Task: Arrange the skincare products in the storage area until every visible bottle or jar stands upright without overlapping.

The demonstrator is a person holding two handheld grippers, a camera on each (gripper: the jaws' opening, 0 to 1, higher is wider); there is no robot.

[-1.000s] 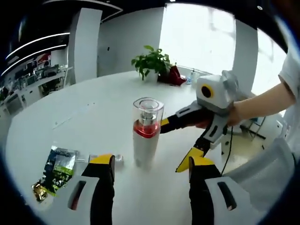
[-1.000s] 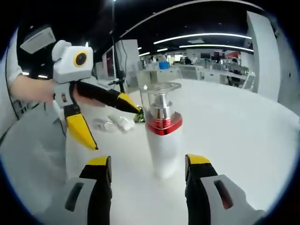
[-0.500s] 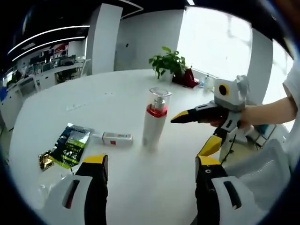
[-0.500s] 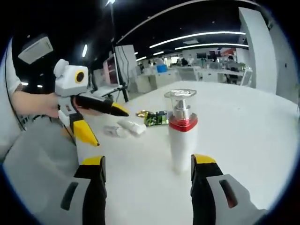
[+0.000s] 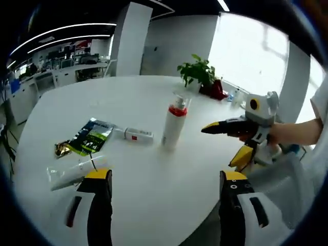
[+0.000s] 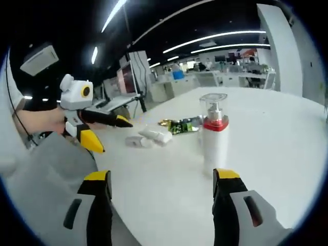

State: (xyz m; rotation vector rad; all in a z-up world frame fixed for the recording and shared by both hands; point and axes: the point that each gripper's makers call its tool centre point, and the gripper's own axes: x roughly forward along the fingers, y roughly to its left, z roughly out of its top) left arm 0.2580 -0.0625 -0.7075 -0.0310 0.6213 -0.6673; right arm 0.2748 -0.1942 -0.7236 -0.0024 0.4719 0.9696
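Note:
A white pump bottle (image 5: 174, 125) with a red collar and clear cap stands upright on the white round table (image 5: 154, 200). My left gripper (image 5: 166, 177) is open and empty, well back from the bottle. Left of the bottle lie a small white tube (image 5: 138, 135) with a red label and a larger pale tube (image 5: 77, 171). My right gripper (image 5: 225, 146) hangs open to the right of the bottle. In the right gripper view, my right gripper (image 6: 161, 177) is open, the bottle (image 6: 215, 138) stands ahead, and the left gripper (image 6: 110, 136) is open at the left.
A green sachet (image 5: 92, 137) and a small gold packet (image 5: 62, 149) lie flat left of the bottle. A potted plant (image 5: 200, 72) and a red object stand at the table's far edge. White tubes (image 6: 154, 135) lie beside the sachet (image 6: 184, 124).
Both grippers have drawn back from the upright bottle, so it now looks smaller and farther off. Both stay open. The bottle has not moved.

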